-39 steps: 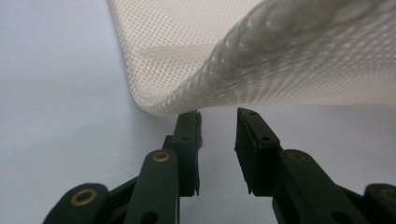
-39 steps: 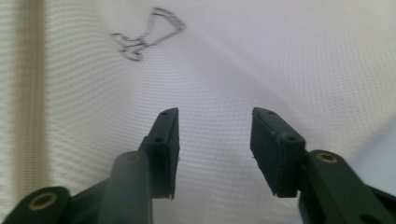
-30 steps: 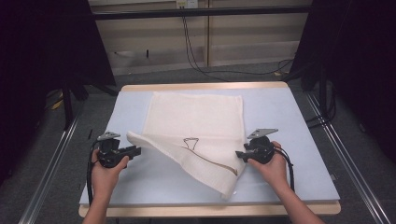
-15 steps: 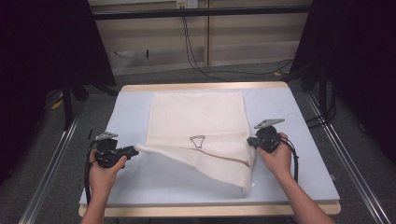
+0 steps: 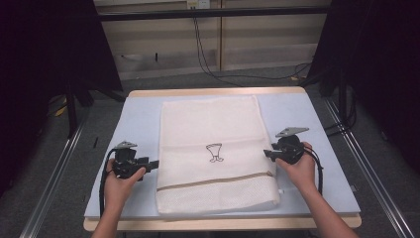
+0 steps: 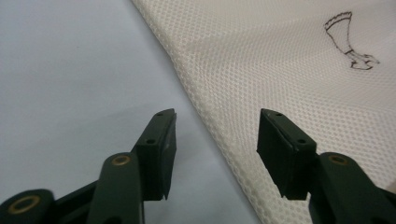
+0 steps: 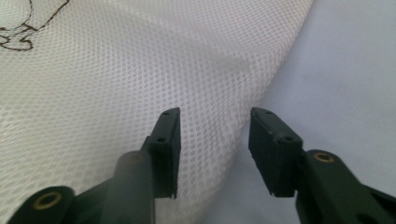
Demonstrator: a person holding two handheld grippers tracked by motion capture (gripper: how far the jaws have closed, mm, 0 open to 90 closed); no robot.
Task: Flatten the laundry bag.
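A: What's the cloth like?
B: A cream mesh bag (image 5: 214, 153), rectangular, flat on the smooth pale-blue table (image 5: 133, 124), a small dark drawing (image 5: 215, 152) mid-panel.
A: The claws?
B: Left gripper (image 6: 212, 140) and right gripper (image 7: 212, 140) have just been opening, jaws apart over the bag's side edges, gripping nothing

1. We see a cream mesh bag (image 5: 213, 148) lying flat in the middle of the high view, its long sides running from the top of the frame toward the bottom.
2. We note a small dark line drawing (image 5: 215, 152) near its centre, and a tan stripe (image 5: 213, 181) crossing it in the lower part.
3. We find the mesh below the stripe coarser, with the bottom edge slightly puffed.
4. In both gripper views we see its fine honeycomb weave (image 6: 289, 70) close up.
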